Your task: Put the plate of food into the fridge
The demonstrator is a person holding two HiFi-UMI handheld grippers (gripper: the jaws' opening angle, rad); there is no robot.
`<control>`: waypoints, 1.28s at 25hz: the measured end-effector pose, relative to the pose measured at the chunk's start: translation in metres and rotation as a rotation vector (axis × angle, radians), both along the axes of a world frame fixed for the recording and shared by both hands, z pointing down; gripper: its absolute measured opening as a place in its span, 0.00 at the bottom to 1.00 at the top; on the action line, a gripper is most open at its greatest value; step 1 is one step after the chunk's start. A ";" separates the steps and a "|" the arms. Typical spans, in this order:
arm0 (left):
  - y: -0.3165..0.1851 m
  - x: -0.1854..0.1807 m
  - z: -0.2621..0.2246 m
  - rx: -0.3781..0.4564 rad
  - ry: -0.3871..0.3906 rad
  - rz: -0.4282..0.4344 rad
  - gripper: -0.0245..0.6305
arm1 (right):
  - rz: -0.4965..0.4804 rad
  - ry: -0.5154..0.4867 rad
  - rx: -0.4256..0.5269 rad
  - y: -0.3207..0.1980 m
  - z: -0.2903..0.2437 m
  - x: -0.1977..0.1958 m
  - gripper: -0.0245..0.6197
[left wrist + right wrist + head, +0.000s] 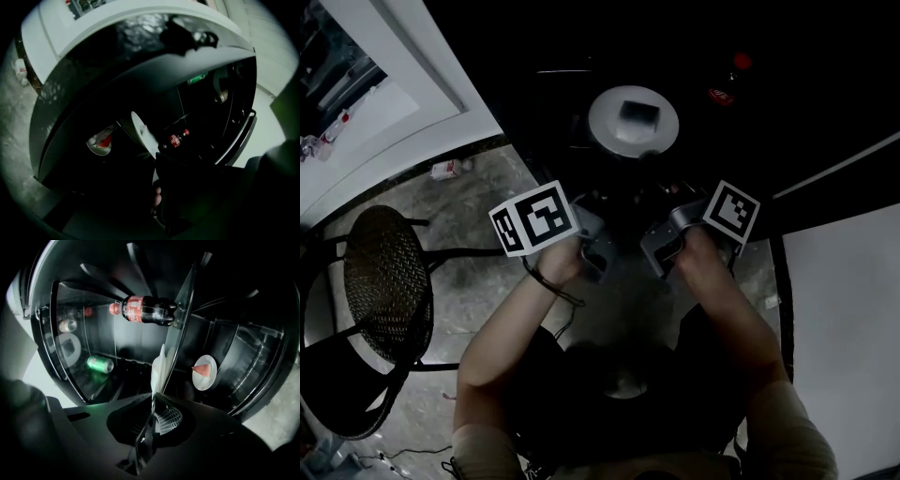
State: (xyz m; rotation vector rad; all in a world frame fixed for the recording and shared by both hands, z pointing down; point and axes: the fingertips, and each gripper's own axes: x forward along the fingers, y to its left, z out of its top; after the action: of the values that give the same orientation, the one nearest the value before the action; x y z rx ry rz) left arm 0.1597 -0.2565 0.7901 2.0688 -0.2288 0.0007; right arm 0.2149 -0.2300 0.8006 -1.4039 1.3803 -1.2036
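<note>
A white plate [633, 120] with a dark lump of food lies inside the dark fridge, just ahead of both grippers. In the right gripper view the plate [158, 371] shows edge-on against a glass shelf [183, 310]. My right gripper [151, 411] is shut on its near rim. The left gripper view also has the plate [143, 133] edge-on, its rim running down into my left gripper [157, 187]. That gripper's dark jaws stand a narrow slit apart. A round plate image with a red wedge [205, 372] appears beyond the glass; I cannot tell if it is a reflection.
A cola bottle [145, 309] lies on a fridge shelf, with a green can [100, 363] and another can [68, 325] near the door side. The door shelf rail [239, 140] is at the right. A wire chair [384, 281] stands on the floor to my left.
</note>
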 end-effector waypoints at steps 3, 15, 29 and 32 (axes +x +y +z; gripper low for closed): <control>0.008 0.010 -0.002 0.007 0.009 0.052 0.10 | 0.005 -0.001 0.007 -0.004 0.000 0.002 0.09; -0.006 0.026 -0.001 0.019 -0.031 0.032 0.06 | -0.066 -0.007 0.009 -0.015 -0.002 0.002 0.09; -0.019 0.022 0.003 0.084 -0.076 -0.074 0.06 | -0.102 0.027 0.003 -0.012 0.002 0.003 0.09; -0.021 0.021 0.002 0.086 -0.067 -0.088 0.05 | -0.084 0.044 -0.003 -0.012 -0.001 0.005 0.09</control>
State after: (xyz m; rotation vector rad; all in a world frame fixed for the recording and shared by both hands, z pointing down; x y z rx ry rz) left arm 0.1809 -0.2774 0.7916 2.1447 -0.3660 0.0065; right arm 0.2203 -0.2424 0.7992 -1.3945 1.4816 -1.2355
